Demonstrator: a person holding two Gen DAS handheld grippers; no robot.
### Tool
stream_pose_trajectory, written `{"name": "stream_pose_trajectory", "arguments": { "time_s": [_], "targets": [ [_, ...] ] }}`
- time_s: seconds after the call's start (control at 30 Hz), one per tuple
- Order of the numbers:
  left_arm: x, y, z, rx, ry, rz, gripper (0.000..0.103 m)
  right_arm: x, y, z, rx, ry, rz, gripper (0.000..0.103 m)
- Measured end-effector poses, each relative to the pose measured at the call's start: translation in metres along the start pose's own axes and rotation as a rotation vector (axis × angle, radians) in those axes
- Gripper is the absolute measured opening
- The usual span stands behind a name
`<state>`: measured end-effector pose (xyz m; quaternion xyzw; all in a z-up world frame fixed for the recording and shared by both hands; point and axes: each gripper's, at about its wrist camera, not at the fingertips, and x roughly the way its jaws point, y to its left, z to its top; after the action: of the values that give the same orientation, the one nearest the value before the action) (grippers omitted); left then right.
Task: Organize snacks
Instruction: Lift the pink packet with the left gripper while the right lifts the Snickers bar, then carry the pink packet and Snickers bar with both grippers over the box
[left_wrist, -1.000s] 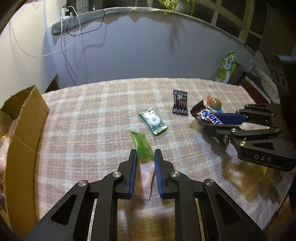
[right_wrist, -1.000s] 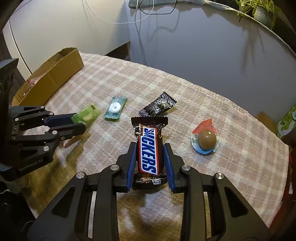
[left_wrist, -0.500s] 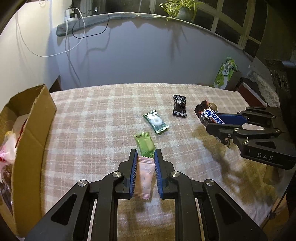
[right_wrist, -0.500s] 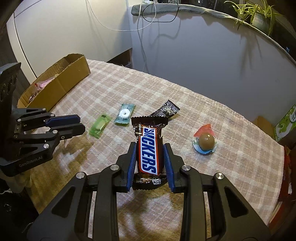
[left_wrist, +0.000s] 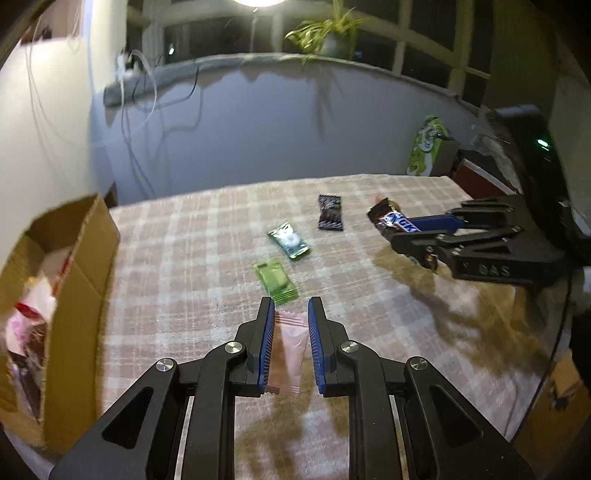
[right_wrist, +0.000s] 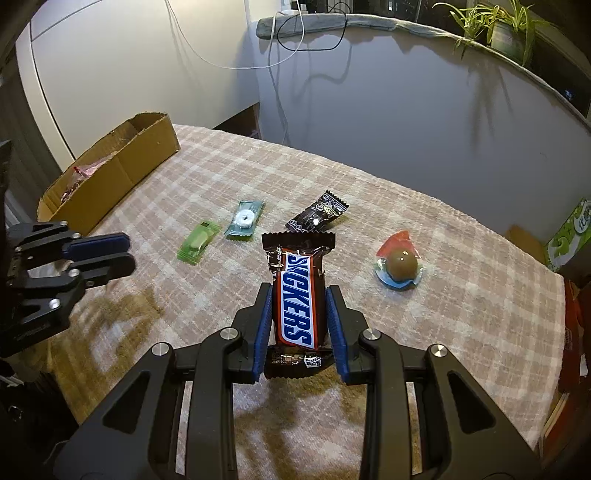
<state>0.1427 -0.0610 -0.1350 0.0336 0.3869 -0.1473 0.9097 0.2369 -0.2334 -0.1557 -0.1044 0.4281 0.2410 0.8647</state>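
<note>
My left gripper (left_wrist: 290, 314) is shut on a pink candy packet (left_wrist: 290, 350), held above the checked tablecloth. My right gripper (right_wrist: 298, 299) is shut on a Snickers bar (right_wrist: 298, 288), also lifted; it shows in the left wrist view (left_wrist: 391, 219). A light green packet (left_wrist: 276, 278), a teal mint packet (left_wrist: 289, 240) and a black packet (left_wrist: 330, 218) lie on the table in front of the left gripper. A chocolate egg on a red and blue wrapper (right_wrist: 400, 264) lies to the right of the Snickers. The left gripper appears at the left of the right wrist view (right_wrist: 110, 254).
An open cardboard box (left_wrist: 85, 258) holding snack packets stands at the table's left edge; it also shows in the right wrist view (right_wrist: 122, 166). A grey wall with a plant ledge lies behind the table. A green bag (left_wrist: 426, 146) stands off the far right corner.
Both grippers have risen and pulled back with their snacks. The left wrist view has tilted up, and the light green packet now lies further ahead of the left fingers.
</note>
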Motion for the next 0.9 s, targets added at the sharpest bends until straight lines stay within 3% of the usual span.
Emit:
{"name": "stream_pose_trajectory", "arguments": {
  "time_s": [0.5,0.9],
  "targets": [
    [-0.037,0.018,0.004,-0.02,-0.074,0.015,0.017,-0.011,0.009,0.011,-0.001,-0.049,0.038,0.03],
    [-0.067,0.079,0.005,-0.111,-0.124,0.08,0.017,-0.01,0.069,0.058,-0.093,-0.083,0.086,0.03]
  ]
}}
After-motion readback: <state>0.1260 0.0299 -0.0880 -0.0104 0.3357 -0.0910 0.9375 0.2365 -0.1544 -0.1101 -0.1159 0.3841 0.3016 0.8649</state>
